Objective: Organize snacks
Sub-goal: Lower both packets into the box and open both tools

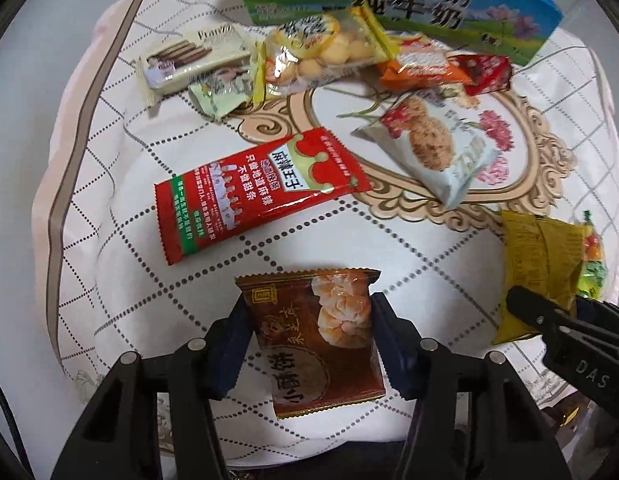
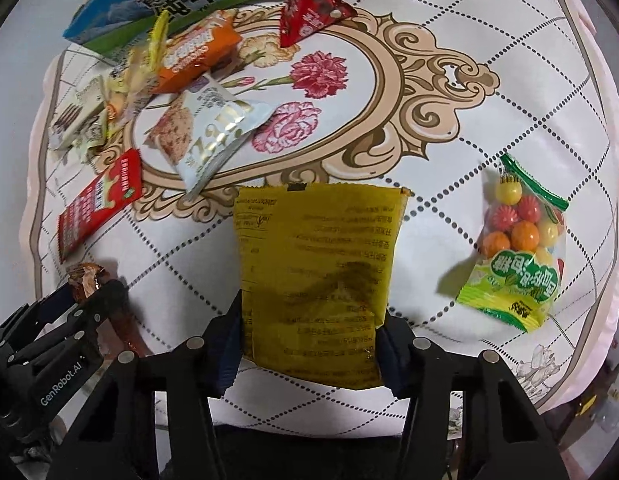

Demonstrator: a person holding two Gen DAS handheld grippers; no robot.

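Note:
My left gripper (image 1: 309,340) is shut on a brown snack packet (image 1: 317,336) held just above the white quilted cloth (image 1: 109,220). My right gripper (image 2: 309,344) is shut on a yellow packet (image 2: 317,272); it also shows at the right edge of the left wrist view (image 1: 537,264). A red spicy-strip packet (image 1: 257,192) lies ahead of the left gripper, and a white cracker packet (image 1: 433,148) lies beyond it. A green bag of coloured candy balls (image 2: 517,248) lies right of the yellow packet.
A blue-green milk carton box (image 1: 389,4) lies along the far edge. By it are a wafer packet (image 1: 189,60), a biscuit-ball bag (image 1: 325,48), an orange packet (image 2: 197,56) and a small red packet (image 2: 309,12). The left gripper's body (image 2: 49,340) shows at lower left.

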